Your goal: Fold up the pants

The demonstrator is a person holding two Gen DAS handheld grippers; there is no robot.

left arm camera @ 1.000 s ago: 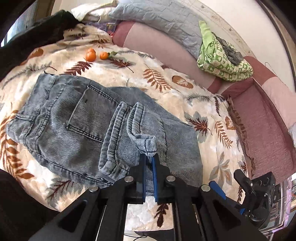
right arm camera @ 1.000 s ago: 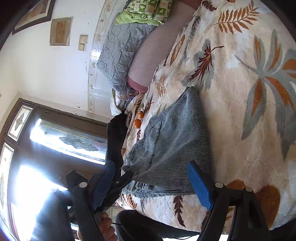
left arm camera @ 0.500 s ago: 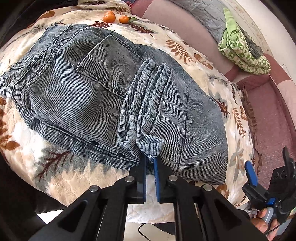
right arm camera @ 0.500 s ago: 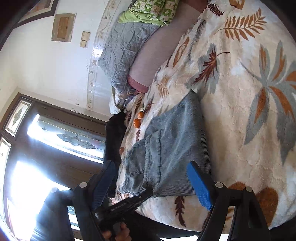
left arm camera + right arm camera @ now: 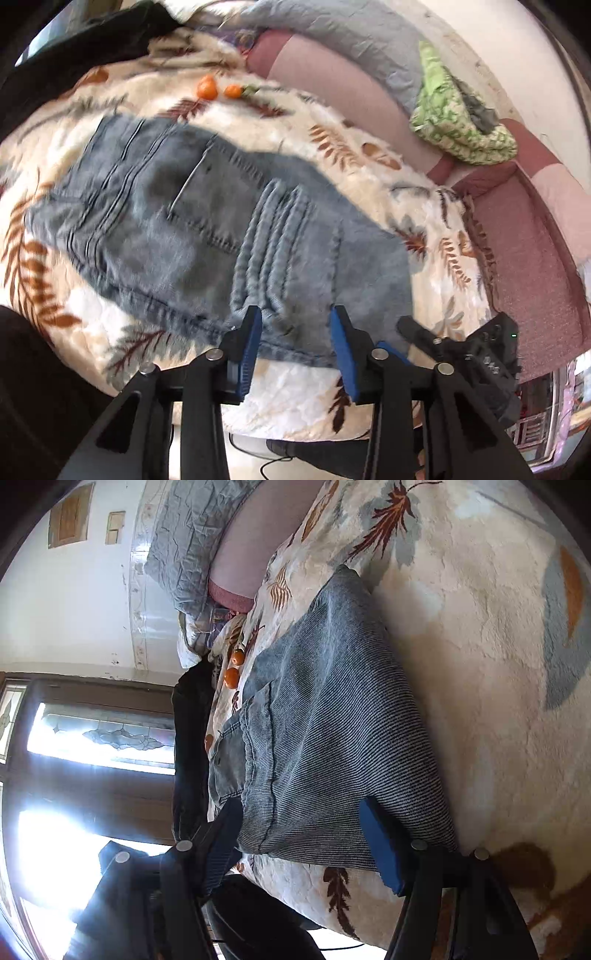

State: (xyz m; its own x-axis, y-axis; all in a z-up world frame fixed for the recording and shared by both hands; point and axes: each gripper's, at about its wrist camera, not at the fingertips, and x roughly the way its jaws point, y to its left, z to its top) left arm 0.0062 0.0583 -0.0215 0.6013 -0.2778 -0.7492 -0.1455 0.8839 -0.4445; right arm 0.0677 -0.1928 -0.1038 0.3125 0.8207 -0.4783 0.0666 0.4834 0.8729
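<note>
The left wrist view looks forward between its own fingers point(image 5: 251, 354) from just off the near edge of the bed point(image 5: 295, 398), facing across it toward the pillows point(image 5: 332, 44) and wall beyond the fingertips. The pants point(image 5: 207, 229) lie close, just past the fingertips. The right wrist view is rolled sideways, very near the blanket, looking along the bed between its fingers point(image 5: 380, 845), with the window point(image 5: 99, 734) left of them. Both views share the pants point(image 5: 325, 731), the oranges point(image 5: 207, 89) point(image 5: 232, 677) beyond them, the grey pillow point(image 5: 184, 542) and the leaf-print blanket point(image 5: 480, 664). The right gripper's body point(image 5: 480, 362) shows right of the left fingers.
</note>
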